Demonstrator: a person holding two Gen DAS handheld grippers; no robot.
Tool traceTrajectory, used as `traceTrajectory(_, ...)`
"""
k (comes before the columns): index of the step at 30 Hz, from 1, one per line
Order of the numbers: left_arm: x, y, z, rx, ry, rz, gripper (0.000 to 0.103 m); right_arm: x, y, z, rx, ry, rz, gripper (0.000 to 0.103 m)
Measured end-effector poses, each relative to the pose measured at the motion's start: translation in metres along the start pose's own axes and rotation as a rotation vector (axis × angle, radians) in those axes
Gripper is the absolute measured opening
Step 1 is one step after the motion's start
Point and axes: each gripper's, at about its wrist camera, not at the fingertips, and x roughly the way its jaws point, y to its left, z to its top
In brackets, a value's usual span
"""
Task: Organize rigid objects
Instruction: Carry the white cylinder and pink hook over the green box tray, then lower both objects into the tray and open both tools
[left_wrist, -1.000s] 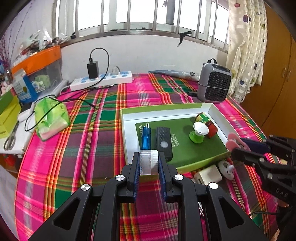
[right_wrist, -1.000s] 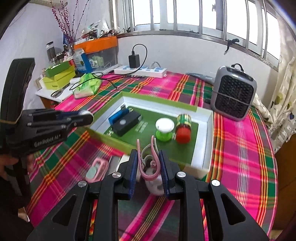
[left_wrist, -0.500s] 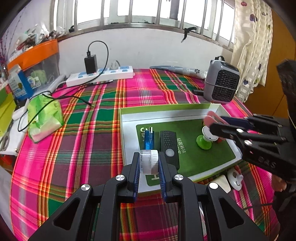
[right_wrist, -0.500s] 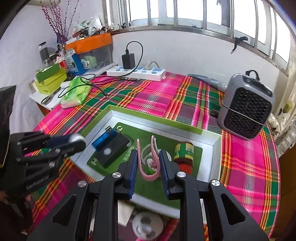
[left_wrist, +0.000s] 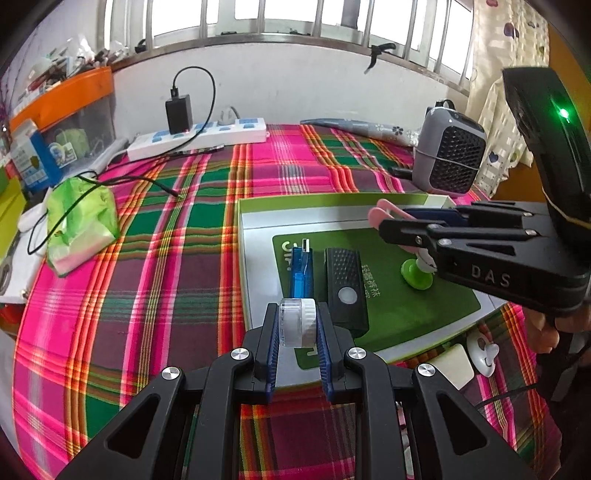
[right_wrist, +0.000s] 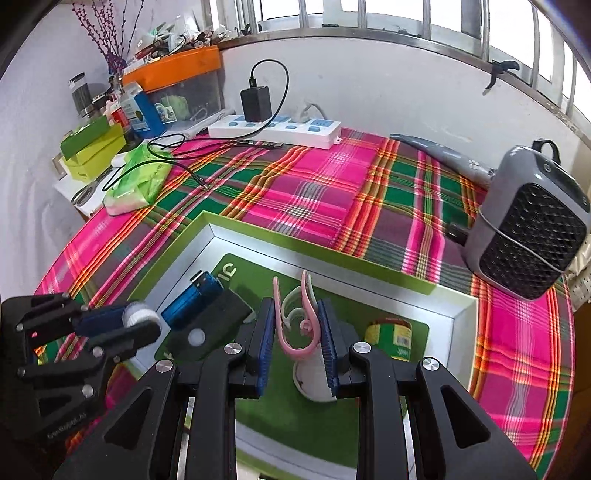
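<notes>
Left wrist view: left gripper (left_wrist: 297, 326) clamps a small clear jar (left_wrist: 296, 322) over the green-rimmed tray (left_wrist: 258, 205); right gripper (right_wrist: 297, 334) grips a pink clip (right_wrist: 301, 325) above that tray.

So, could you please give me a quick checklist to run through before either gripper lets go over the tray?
1. Right gripper shut on the pink clip: ok.
2. Pink clip above the tray interior, not the cloth: ok.
3. Spot under the clip free: not ok, the green-based white knob sits right below.
4. Left gripper shut on the clear capped jar: ok.
5. Jar past the tray's near rim: cannot tell; it hovers about over that edge.
6. Blue USB stick and black remote out of the jar's drop spot: cannot tell.
</notes>
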Motion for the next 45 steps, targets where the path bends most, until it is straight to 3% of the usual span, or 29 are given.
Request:
traceTrajectory(17, 0.011, -0.003, 0.000, 0.011, 0.016, -0.002, 0.018, 0.036, -0.002, 0.013, -0.005, 0.073, 0.005, 0.025)
traceTrajectory(45, 0.012, -0.004, 0.001, 0.011, 0.018, -0.005, 0.018, 0.045, -0.004, 0.010, -0.004, 0.093, 0.017, 0.025)
